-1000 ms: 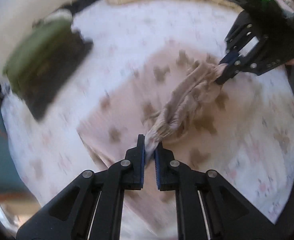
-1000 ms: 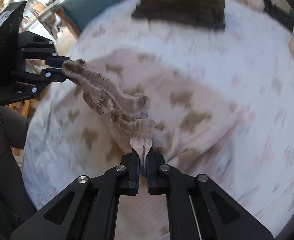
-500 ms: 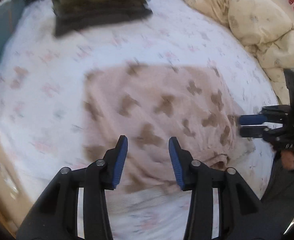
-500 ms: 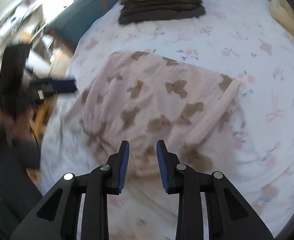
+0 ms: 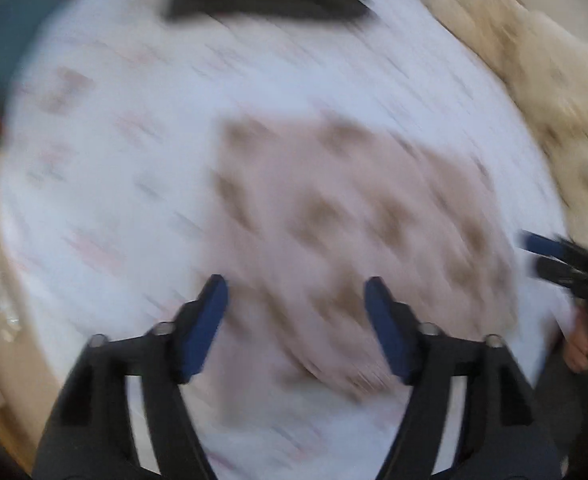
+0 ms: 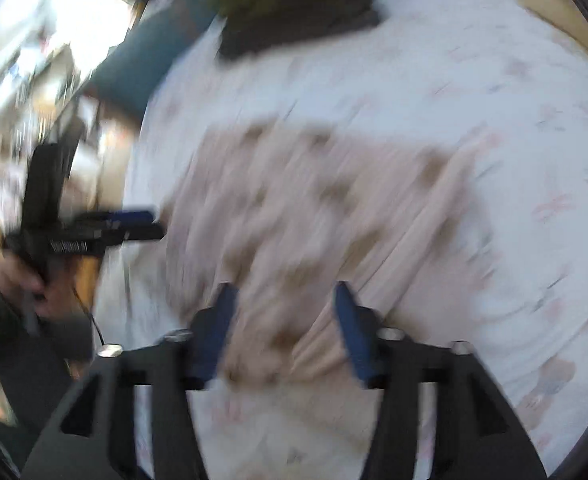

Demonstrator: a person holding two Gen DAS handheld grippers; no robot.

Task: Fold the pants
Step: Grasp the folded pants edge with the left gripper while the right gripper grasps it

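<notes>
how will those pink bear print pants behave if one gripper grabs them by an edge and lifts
Likely floppy: the pants lie flat on the sheet with soft creases, so a lifted edge would probably sag and drag the rest. They look thin, so probably light. With the left gripper and right gripper both open above them, a one-point lift may undo the fold.

a bedroom in a home: a bed spread with a white sheet printed with small pink flowers fills most of both views, with a crumpled cream quilt heaped along one side. a stack of folded dark and green clothes sits at the far end, and pink pants with brown patches lie flat on the sheet. beyond the bed's edge, a blurred, sunlit clutter of household things shows.
</notes>
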